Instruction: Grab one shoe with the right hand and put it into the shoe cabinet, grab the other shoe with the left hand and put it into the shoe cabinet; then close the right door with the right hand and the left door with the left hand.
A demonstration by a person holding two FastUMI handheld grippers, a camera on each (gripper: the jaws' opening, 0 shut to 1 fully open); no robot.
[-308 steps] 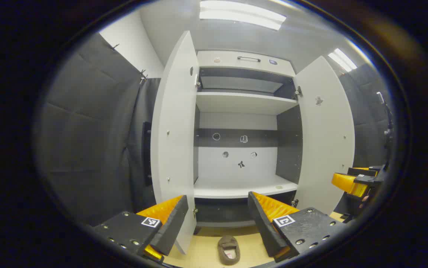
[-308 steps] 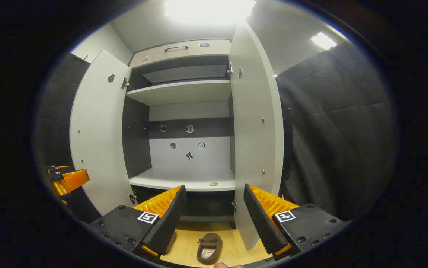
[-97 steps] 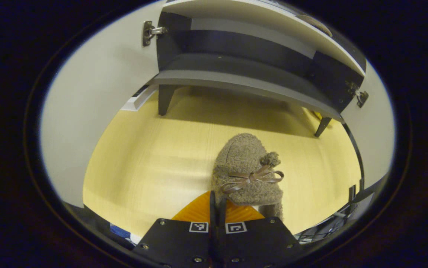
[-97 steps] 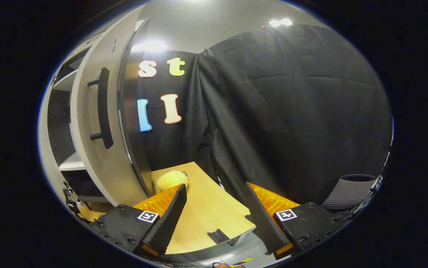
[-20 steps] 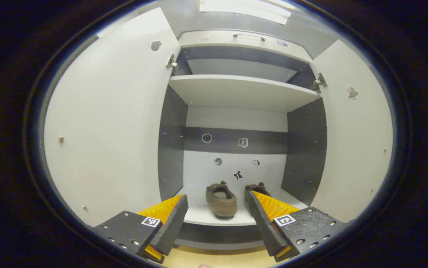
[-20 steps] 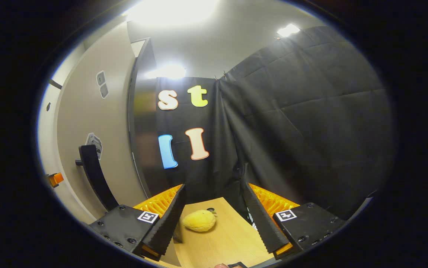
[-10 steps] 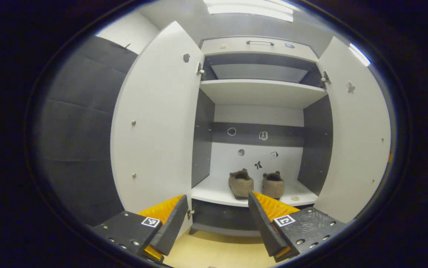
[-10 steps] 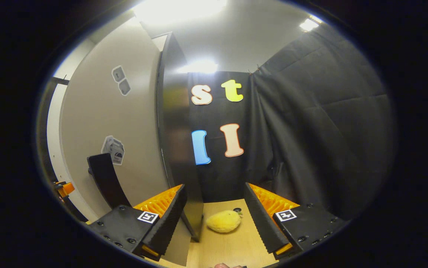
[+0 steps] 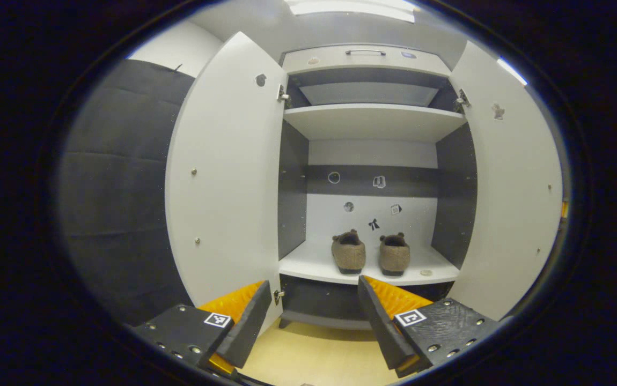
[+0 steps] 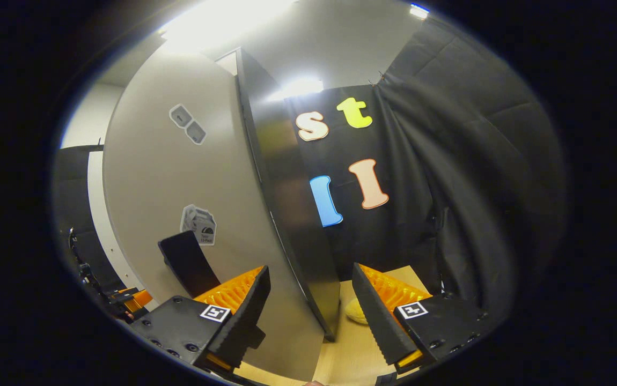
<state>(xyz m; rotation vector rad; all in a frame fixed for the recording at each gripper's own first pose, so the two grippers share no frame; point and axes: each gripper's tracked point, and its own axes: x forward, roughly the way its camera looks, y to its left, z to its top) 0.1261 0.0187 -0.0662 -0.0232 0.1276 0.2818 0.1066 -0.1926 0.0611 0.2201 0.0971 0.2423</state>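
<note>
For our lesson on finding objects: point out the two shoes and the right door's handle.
left shoe (image 9: 348,255), left gripper view, on its heel.
right shoe (image 9: 394,257), left gripper view, on its heel.
right door's handle (image 10: 188,264), right gripper view, on its bar.

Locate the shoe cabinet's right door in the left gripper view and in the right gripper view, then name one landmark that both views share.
Left gripper view: the right door stands open at the right side of the picture, pale inner face showing.
Right gripper view: the right door is left of centre, its outer face showing with its dark handle. Its free edge lies between the fingers of the open right gripper.
Shared landmark: the pale wooden floor along the bottom.
</note>
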